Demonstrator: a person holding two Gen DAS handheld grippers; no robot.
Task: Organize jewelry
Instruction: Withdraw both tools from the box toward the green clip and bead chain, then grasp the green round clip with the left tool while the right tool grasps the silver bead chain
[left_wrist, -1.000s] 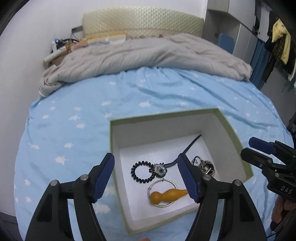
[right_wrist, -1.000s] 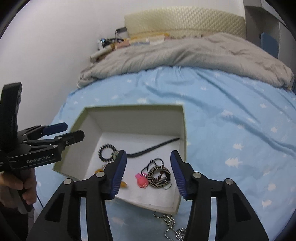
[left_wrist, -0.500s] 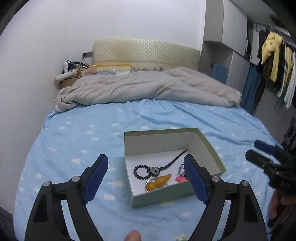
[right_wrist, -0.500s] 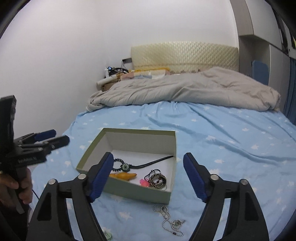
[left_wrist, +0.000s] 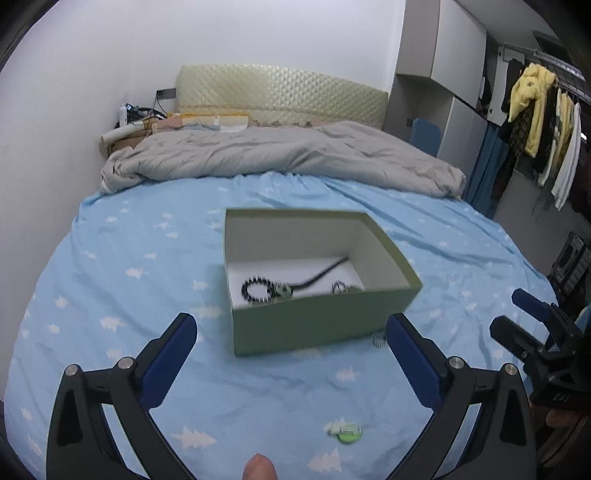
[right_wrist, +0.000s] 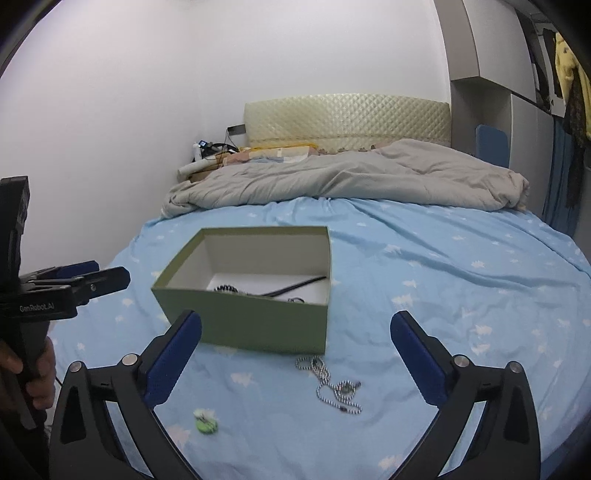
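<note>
An open green box (left_wrist: 306, 325) (right_wrist: 243, 321) sits on the blue bed sheet. Inside it lie a black bead bracelet (left_wrist: 256, 290), a black cord (left_wrist: 321, 273) and other jewelry, partly hidden by the front wall. On the sheet in front of the box lie a silver ball chain (right_wrist: 330, 384) and a small green piece (left_wrist: 345, 432) (right_wrist: 206, 421). My left gripper (left_wrist: 291, 350) is open and empty, held back from the box. My right gripper (right_wrist: 295, 339) is open and empty, above the chain.
A grey duvet (left_wrist: 277, 155) is bunched at the head of the bed below a cream headboard (right_wrist: 347, 118). Cupboards and hanging clothes (left_wrist: 535, 122) stand at the right. The bed edge (right_wrist: 554, 435) curves off at the right.
Both grippers have pulled back and up from over the box, and both have opened wider. The chain and the green piece on the sheet have come into view.
</note>
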